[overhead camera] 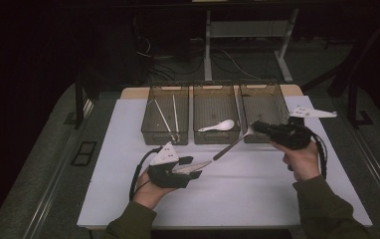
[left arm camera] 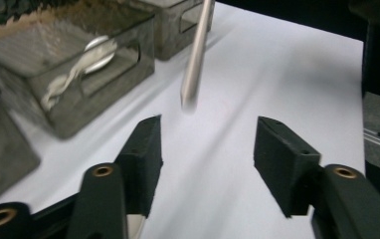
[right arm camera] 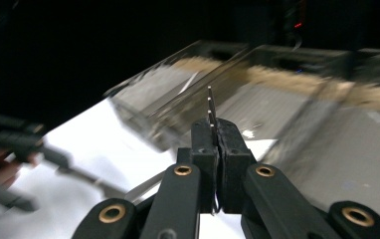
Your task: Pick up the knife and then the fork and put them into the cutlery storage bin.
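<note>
I have the right gripper (overhead camera: 258, 127) pinched tight on one end of a slim metal utensil (overhead camera: 230, 146), most likely a fork or a knife. In the right gripper view the jaws are pressed together with the thin metal edge (right arm camera: 210, 112) sticking up between the pads. From the high view, the utensil is a long, narrow, grey bar that slopes from those jaws down and toward my left gripper (overhead camera: 194, 167), hanging above the white table mat (overhead camera: 257, 189) just in front of the bins. In the left gripper view its free end (left arm camera: 194, 74) looks flat, pale and matte, tapering slightly to a blunt tip, blurred, and it floats ahead of the jaws without touching either pad.

My left jaws stand spread with nothing between them.

Behind the utensil sit three smoky clear bins: the left bin (overhead camera: 164, 115) holds chopsticks (overhead camera: 167, 117), the middle bin (overhead camera: 216, 114) a white spoon (overhead camera: 219, 126), and the right bin (overhead camera: 263, 107) stands just past my right gripper.
</note>
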